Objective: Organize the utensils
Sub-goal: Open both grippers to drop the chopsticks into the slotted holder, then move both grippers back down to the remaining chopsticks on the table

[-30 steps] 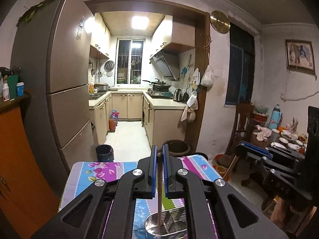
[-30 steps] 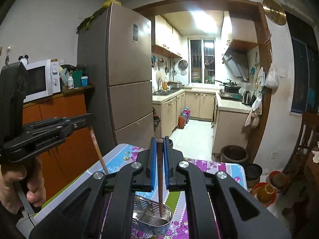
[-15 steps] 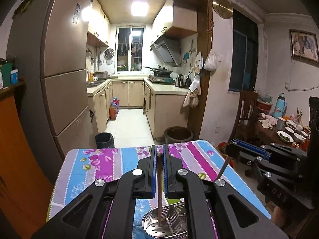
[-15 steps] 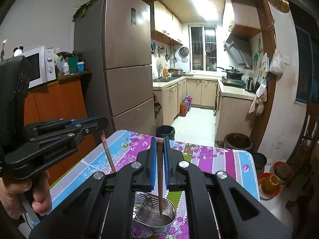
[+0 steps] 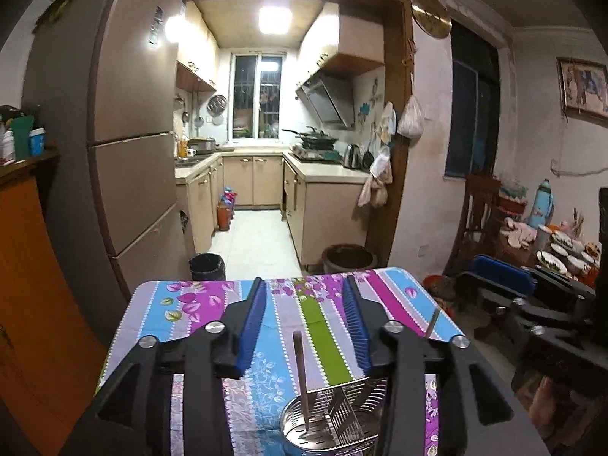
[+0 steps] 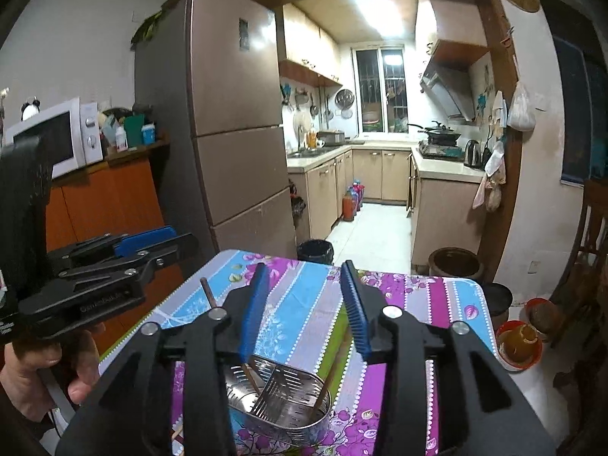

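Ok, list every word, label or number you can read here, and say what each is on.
Nothing can be read for certain.
Moulded lettering on the side of the left gripper: too blurred to read.
Print on the fridge sticker: too small.
Labels on the bottles atop the orange cabinet: too small.

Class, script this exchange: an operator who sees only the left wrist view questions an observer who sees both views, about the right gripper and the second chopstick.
Operator: Is the right gripper holding anything?
Observer: No. Its jaws have just been opening, and nothing is between them.
Operator: The thin brown chopstick on the right of my view is half hidden. Where does its lower end sit?
Observer: Inside the perforated oval steel utensil holder, at the end that lies to the right in the right wrist view.
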Demonstrator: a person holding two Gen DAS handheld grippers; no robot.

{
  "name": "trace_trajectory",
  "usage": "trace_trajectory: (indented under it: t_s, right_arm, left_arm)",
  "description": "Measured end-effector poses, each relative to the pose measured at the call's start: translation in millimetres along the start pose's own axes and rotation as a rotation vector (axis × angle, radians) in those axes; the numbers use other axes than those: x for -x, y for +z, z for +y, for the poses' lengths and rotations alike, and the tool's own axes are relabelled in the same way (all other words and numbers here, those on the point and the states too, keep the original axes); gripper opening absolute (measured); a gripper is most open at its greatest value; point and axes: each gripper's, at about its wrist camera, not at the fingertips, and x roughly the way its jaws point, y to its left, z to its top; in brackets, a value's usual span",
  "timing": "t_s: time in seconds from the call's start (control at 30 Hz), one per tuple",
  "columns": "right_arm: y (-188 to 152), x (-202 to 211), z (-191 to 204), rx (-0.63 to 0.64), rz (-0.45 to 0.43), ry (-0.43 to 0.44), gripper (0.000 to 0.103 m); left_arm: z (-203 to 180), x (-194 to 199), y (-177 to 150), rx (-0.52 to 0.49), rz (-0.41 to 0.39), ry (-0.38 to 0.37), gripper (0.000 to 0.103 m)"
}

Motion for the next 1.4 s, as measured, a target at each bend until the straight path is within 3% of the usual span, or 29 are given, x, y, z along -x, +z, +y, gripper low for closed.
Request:
trace_trajectory:
  t_s: [0.1,0.23,0.37,0.5,0.63,0.73,0.83,1.1,1.4]
  right_arm:
    - [0.6,27.3,1.0,-0.001,-0.027,0.019,0.047]
    - [-15.2,88.6,15.1,0.027,-0.067,0.082,0.047]
    - [-76.2,157.6,34.5,0.053,-0.105,0.127,0.047]
    - [-155.2,183.8,54.4,0.021,-0.079,0.126,0.047]
    - [-230.8,176.8,79.4,-0.045,-0.007,0.111,0.046]
    - [-273.0,163.3,106.2,-0.033,0.049,0.091,0.032]
    - [-302.0,150.5,128.6,-0.005,0.098,0.085,0.025]
    - [-349.3,126.9,149.5,-0.003,0.170,0.014,0.019]
    - [-351.9,119.5,152.1,0.004,0.145,-0.036,0.017]
  left_arm:
    - [4.6,27.5,-4.3,0.000,-0.042,0.009,0.054]
    - [8.8,96.5,-34.7,-0.052,-0.121,0.019,0.066]
    - [15.7,160.3,-97.8,-0.097,-0.145,0.021,0.072]
    - [28.2,191.7,-183.7,-0.098,-0.059,0.025,0.072]
    - [38.4,194.6,-269.3,-0.059,0.072,0.044,0.072]
    - [35.4,194.2,-308.8,-0.047,0.124,0.023,0.072]
    - [30.5,194.4,-333.7,-0.054,0.138,0.017,0.068]
    - [25.9,188.2,-363.7,-0.075,0.144,-0.015,0.047]
    - [24.8,181.4,-377.1,-0.075,0.137,-0.024,0.029]
